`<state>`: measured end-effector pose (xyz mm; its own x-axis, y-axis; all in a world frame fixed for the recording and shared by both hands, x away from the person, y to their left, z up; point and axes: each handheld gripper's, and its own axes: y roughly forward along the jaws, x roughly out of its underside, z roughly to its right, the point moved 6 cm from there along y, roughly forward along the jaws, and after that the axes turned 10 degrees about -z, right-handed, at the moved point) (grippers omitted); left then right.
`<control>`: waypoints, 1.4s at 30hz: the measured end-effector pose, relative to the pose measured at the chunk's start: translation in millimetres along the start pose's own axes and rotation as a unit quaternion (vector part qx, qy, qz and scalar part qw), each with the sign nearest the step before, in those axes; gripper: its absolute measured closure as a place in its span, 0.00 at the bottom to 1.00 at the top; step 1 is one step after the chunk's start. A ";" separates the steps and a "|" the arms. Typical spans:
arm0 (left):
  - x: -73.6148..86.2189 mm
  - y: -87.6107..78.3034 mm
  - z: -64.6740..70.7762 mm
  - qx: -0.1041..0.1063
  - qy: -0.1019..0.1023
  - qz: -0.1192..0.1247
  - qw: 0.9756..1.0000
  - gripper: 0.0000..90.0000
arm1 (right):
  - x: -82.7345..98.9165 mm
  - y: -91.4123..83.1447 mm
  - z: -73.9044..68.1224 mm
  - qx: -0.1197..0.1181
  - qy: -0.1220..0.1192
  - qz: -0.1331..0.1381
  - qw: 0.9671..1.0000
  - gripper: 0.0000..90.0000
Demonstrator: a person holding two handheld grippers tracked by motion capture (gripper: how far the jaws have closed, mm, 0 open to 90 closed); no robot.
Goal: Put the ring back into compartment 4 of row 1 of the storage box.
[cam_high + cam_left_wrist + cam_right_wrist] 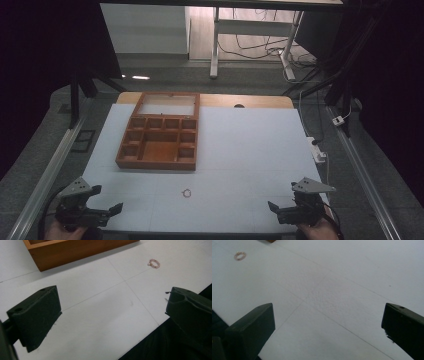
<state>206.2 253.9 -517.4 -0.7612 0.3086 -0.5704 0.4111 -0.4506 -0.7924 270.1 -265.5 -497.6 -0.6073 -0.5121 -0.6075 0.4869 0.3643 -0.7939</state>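
High view: small bracelet (187,193), a thin beaded loop, lies flat on the white table mat (250,150) near the front edge, at about 6 o'clock from the wooden compartment box (159,137) and apart from it, bare mat between. Likely the piece to go into one of the box's open cells, all of which look empty from here. Left gripper (102,210) sits at the bracelet's 8 o'clock, right gripper (282,210) at its 4 o'clock, both low at the front edge, both well apart from it, a hand behind each. Left gripper view: jaws spread wide, nothing between them, bracelet (154,263) up at 1 o'clock, box wall (82,252) at 11 o'clock. Right gripper view: jaws also wide apart and empty, bracelet (239,255) far off at 10 o'clock. Looks like a ready pose, either side free to reach. Nothing blocks the path; flat thin loop on a flat mat may be hard to pinch. Past the table: desk legs and cables on the floor.
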 end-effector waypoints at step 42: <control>-1.6 4.8 6.8 -0.004 0.023 -0.017 1.000 0.01 | -9.7 6.3 -11.0 -0.068 -0.013 -0.002 0.998 0.00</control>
<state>205.9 245.5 -518.7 -0.7505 0.3624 -0.5526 0.3893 -0.4333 -0.8129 272.2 -249.6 -497.0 -0.5924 -0.5329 -0.6042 0.3932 0.4633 -0.7942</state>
